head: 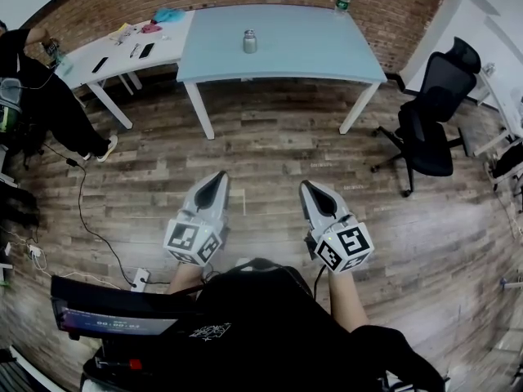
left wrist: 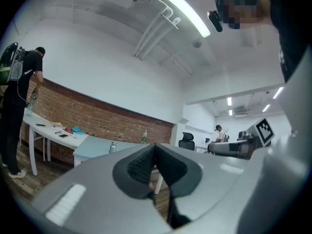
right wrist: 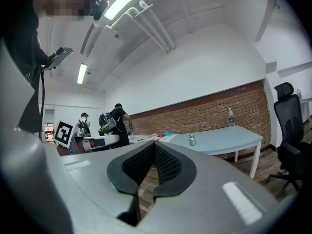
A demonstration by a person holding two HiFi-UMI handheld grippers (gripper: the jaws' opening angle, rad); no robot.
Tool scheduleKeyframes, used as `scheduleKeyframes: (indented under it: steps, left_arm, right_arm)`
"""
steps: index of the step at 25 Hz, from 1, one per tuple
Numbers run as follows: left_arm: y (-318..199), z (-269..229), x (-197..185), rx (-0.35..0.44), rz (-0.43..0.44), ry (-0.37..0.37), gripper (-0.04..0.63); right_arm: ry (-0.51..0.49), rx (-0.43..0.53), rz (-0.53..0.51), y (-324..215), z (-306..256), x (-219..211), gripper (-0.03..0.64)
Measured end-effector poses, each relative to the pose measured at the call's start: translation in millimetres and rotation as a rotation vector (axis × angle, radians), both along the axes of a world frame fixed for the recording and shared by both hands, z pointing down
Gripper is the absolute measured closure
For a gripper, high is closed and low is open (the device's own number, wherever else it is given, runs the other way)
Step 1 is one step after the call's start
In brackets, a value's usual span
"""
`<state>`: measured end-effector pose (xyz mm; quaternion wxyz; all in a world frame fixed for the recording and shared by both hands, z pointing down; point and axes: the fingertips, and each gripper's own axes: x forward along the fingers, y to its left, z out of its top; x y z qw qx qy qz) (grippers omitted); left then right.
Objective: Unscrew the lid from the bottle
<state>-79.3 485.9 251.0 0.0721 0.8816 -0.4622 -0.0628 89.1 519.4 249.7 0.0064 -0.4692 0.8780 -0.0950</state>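
while both point level over the wood floor [head: 270,137], the left gripper [head: 217,178] and right gripper [head: 310,188] have their jaws pressed together on nothing; open floor runs ahead to the blue table [head: 310,60], with an office chair [head: 431,113] off to its right; the small metal bottle [head: 250,42] stands upright mid-table, well apart from both grippers, its lid too small to make out

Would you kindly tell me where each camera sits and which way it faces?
Head view: on the head, steeply down towards the pale blue table; left gripper and right gripper show.
Left gripper view: on that gripper, level along its shut jaws towards the table; dark clothing upper right.
Right gripper view: likewise; dark clothing upper left.
Shared: all show the small silver metal bottle.
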Motion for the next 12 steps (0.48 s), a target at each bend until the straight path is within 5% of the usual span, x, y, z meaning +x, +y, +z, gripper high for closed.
scheduleKeyframes:
  steps: [12]
  left_arm:
    - [-32,2,-29,0.004,0.034,0.012,0.595]
  right_arm:
    - [0.01,0.006,0.024,-28,-1,-33,0.615]
